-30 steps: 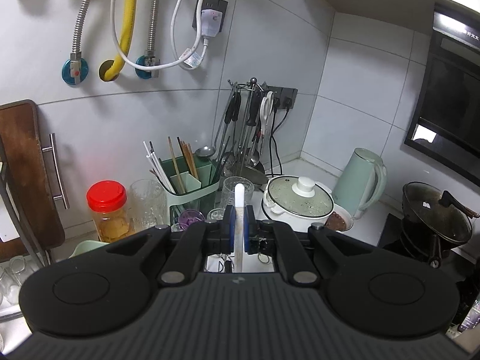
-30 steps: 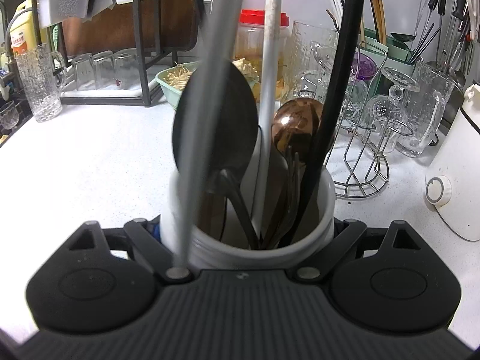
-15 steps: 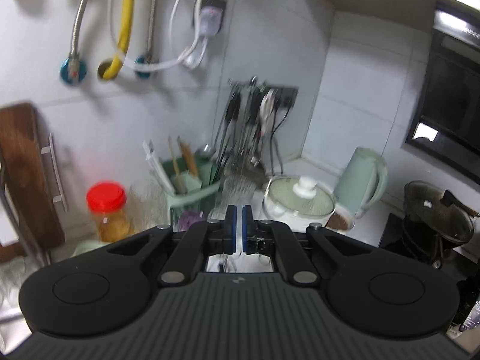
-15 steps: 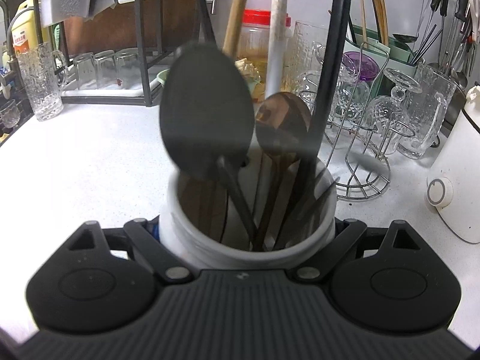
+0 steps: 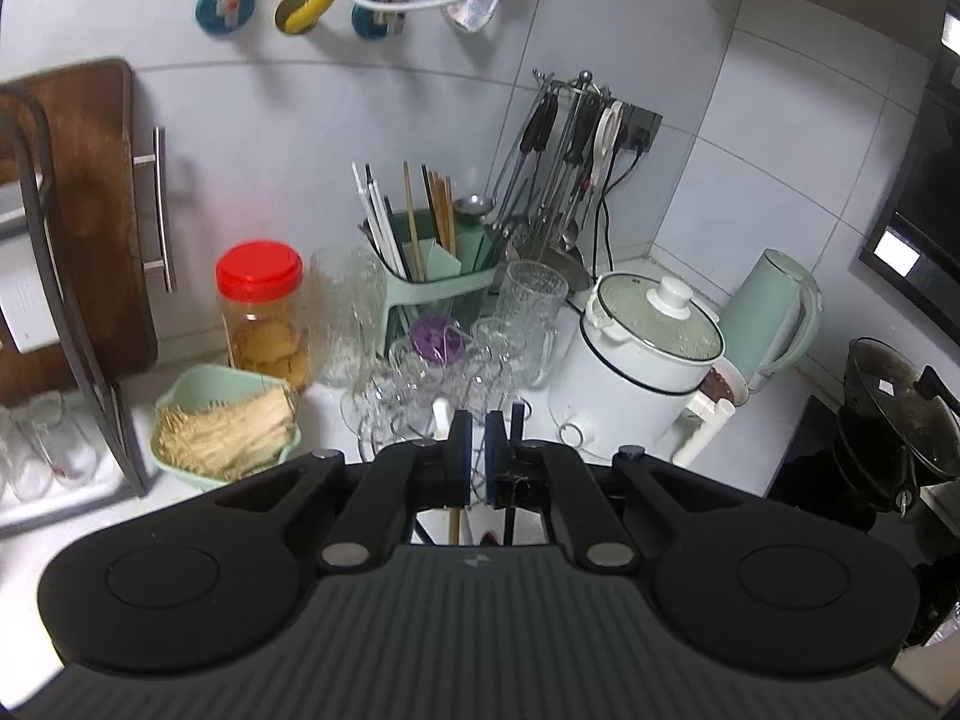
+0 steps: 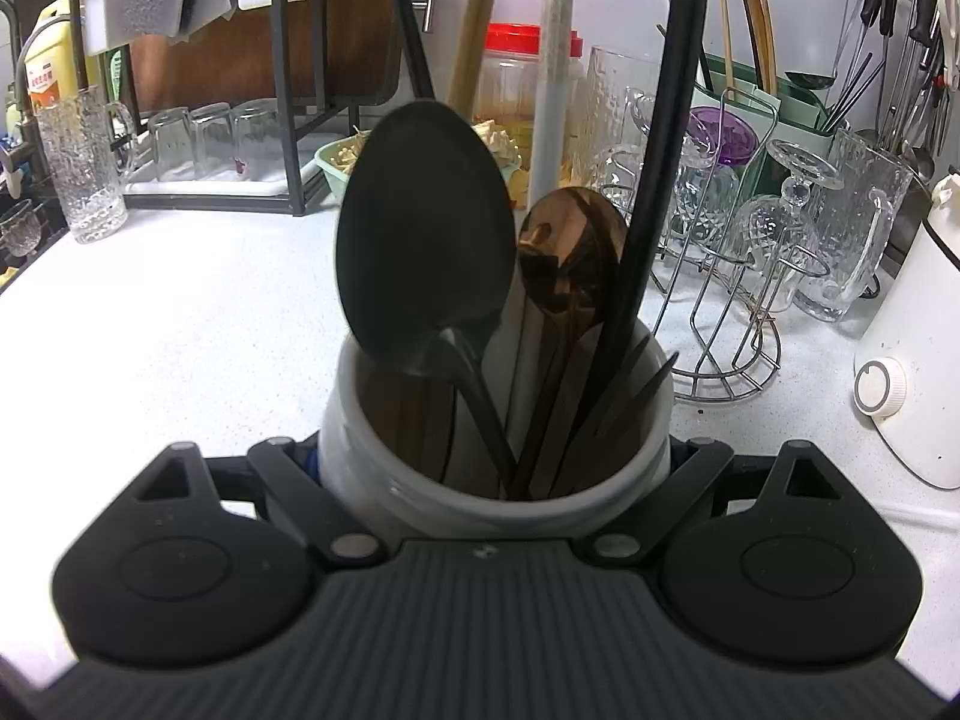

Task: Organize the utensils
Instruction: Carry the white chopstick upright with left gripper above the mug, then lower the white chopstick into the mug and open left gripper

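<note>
right hand-held gripper (image 6: 492, 450) | clamps white utensil crock (image 6: 495, 480) | black spoon (image 6: 426, 228), copper spoon (image 6: 570, 252) inside

Ahead of my right gripper (image 6: 492, 450): the white holder (image 6: 498, 480) fills its spread jaws; spoons and handles stand up from it and block the way forward.
Left of it: I see bare counter (image 6: 180, 312) out to the dish rack (image 6: 282, 90) and tall glass (image 6: 84, 162).
Right of it: wire glass stand (image 6: 726, 324) near; white cooker (image 6: 918, 360) beyond.
Ahead of my left gripper (image 5: 478, 456): jaws nearly together, nothing between them; stemmed glasses (image 5: 432, 384) crowd just beyond.
Left of that: noodle bowl (image 5: 225, 432), red-lidded jar (image 5: 264, 312).
Right of that: cooker, kettle (image 5: 774, 318).
</note>
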`<move>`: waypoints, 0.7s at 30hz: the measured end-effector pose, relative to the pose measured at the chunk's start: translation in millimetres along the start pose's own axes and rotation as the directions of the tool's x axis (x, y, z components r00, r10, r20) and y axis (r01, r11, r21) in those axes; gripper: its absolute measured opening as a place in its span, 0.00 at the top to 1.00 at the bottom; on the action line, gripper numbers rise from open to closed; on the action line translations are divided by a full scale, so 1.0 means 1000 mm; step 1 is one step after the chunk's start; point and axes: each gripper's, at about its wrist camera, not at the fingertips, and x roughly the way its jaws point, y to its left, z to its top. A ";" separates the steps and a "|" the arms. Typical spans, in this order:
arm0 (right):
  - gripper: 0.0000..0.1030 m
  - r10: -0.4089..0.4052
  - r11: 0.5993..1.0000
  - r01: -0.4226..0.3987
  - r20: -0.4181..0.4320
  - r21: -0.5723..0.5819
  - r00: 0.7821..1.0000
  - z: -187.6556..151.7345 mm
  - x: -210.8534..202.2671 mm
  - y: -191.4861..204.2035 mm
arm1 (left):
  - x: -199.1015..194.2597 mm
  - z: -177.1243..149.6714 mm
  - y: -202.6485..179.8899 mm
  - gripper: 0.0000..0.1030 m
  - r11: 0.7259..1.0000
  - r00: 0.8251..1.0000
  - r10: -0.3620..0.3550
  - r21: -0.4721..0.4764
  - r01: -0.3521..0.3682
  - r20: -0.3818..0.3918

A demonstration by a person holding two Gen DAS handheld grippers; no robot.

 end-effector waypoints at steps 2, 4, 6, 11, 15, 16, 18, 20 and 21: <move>0.10 0.000 1.000 0.000 0.000 0.000 1.000 0.000 0.000 0.000 | 0.001 -0.004 0.002 0.96 1.000 1.000 -0.007 -0.007 0.007 -0.009; 0.10 -0.001 1.000 0.001 0.001 0.000 1.000 0.000 0.000 0.000 | 0.002 -0.010 0.003 0.96 1.000 1.000 -0.015 -0.014 0.014 -0.015; 0.10 -0.002 1.000 0.002 0.001 0.000 1.000 0.000 0.000 0.000 | 0.003 -0.015 0.005 0.96 1.000 1.000 -0.014 -0.022 0.014 -0.022; 0.10 -0.006 1.000 0.006 0.002 0.006 1.000 0.000 0.000 0.001 | -0.002 -0.029 0.011 0.95 0.999 1.000 -0.006 -0.047 0.005 -0.030; 0.09 -0.016 1.000 0.016 0.001 0.011 1.000 0.000 0.000 0.002 | -0.009 -0.038 0.022 0.95 0.996 1.000 0.012 -0.087 -0.014 -0.025; 0.04 -0.004 1.000 0.004 0.003 0.021 1.000 0.000 0.000 0.001 | -0.011 -0.040 0.024 0.95 0.995 1.000 0.016 -0.096 -0.018 -0.023; 0.00 0.007 0.999 -0.008 0.015 0.032 1.000 0.001 -0.002 0.001 | -0.014 -0.044 0.029 0.92 0.994 0.999 0.023 -0.108 -0.025 -0.022; 0.00 0.013 1.000 -0.013 0.019 0.023 1.000 0.002 -0.003 0.002 | -0.016 -0.049 0.035 0.80 0.992 0.999 0.033 -0.121 -0.036 -0.026; 0.00 0.017 0.999 -0.017 0.015 0.026 1.000 0.003 -0.004 0.002 | -0.018 -0.052 0.037 0.70 0.991 0.999 0.038 -0.129 -0.041 -0.026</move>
